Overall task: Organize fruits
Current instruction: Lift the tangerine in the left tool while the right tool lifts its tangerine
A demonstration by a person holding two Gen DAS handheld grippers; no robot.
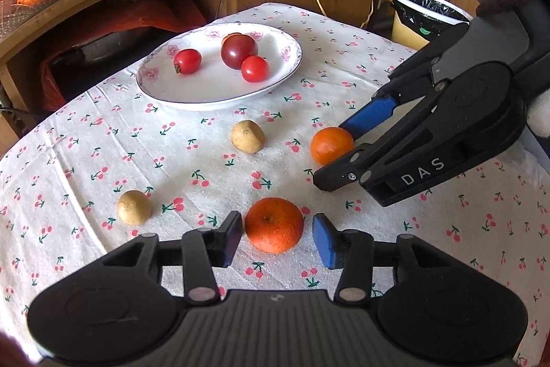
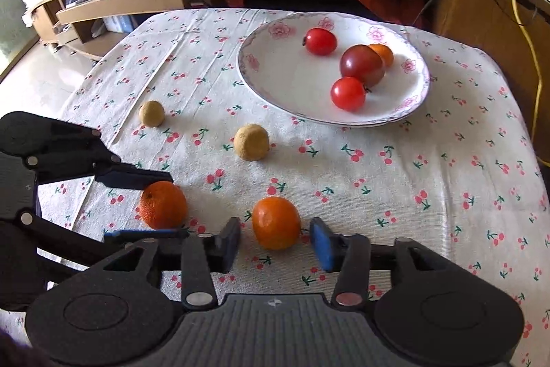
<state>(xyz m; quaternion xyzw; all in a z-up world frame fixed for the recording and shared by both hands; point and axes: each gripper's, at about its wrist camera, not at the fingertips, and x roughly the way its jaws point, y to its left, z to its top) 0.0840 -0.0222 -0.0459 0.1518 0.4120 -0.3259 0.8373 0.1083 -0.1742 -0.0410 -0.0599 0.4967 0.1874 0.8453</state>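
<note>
The desk [image 1: 86,140] is covered by a white cloth with a cherry print. The left hand-held gripper [image 1: 275,238] straddles 1 orange [image 1: 274,224]; its jaws stand partly open, with a visible gap between each pad and the fruit, so nothing is gripped. The right hand-held gripper [image 2: 275,239] straddles a 2nd orange [image 2: 276,222] in the same manner, jaws partly open, pads clear of the peel on both sides. Both oranges rest on the cloth near the front edge, close together. 2 small tan round fruits [image 1: 247,136] [image 1: 134,207] lie on the cloth between the oranges and the plate. The white plate with pink floral rim [image 1: 161,64] sits toward the rear of the desk and holds 2 red tomatoes [image 1: 187,61] [image 1: 254,68], 1 dark red tomato [image 1: 239,50] and 1 small orange fruit [image 2: 383,53] touching the dark tomato.
</note>
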